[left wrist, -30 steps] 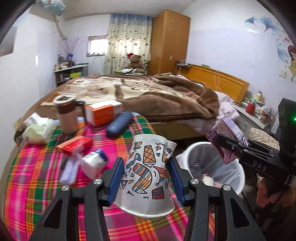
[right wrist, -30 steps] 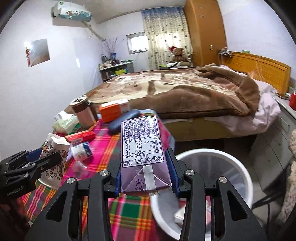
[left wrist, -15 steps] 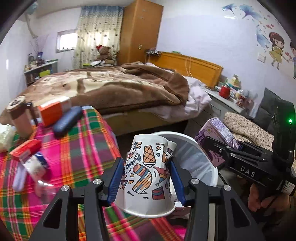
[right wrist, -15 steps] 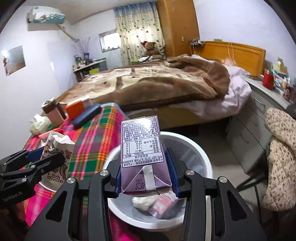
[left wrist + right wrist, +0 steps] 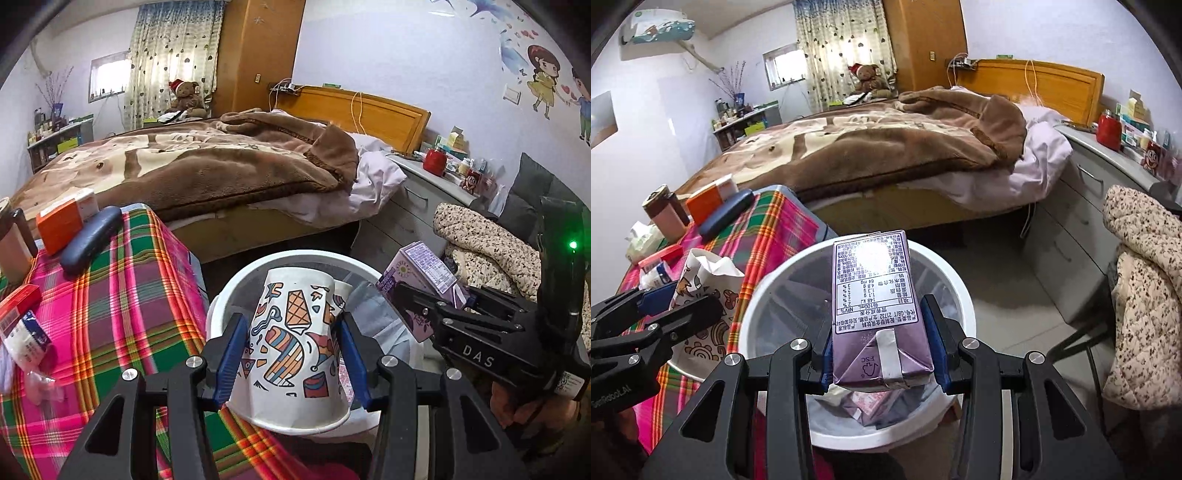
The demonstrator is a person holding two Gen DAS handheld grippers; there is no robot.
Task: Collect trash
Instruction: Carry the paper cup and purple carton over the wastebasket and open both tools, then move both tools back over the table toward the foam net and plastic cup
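Note:
My left gripper (image 5: 291, 354) is shut on a patterned paper cup (image 5: 291, 347), held upside down at the near rim of the white trash bin (image 5: 236, 284). My right gripper (image 5: 881, 343) is shut on a purple drink carton (image 5: 875, 295), held over the bin's opening (image 5: 956, 291). The bin holds a clear liner and some wrappers (image 5: 871, 402). The carton and right gripper also show in the left wrist view (image 5: 421, 273). The cup and left gripper show at the left of the right wrist view (image 5: 701, 295).
A table with a pink and green plaid cloth (image 5: 122, 295) stands left of the bin, holding an orange box (image 5: 62, 218), a dark blue case (image 5: 90, 240), a brown tumbler (image 5: 665, 214) and small packets (image 5: 22, 332). A bed (image 5: 207, 162) lies behind; grey drawers (image 5: 1071, 206) to the right.
Both grippers have swung right from over the table to the bin. The cup and the carton are still held, and the bin is closer and more centred.

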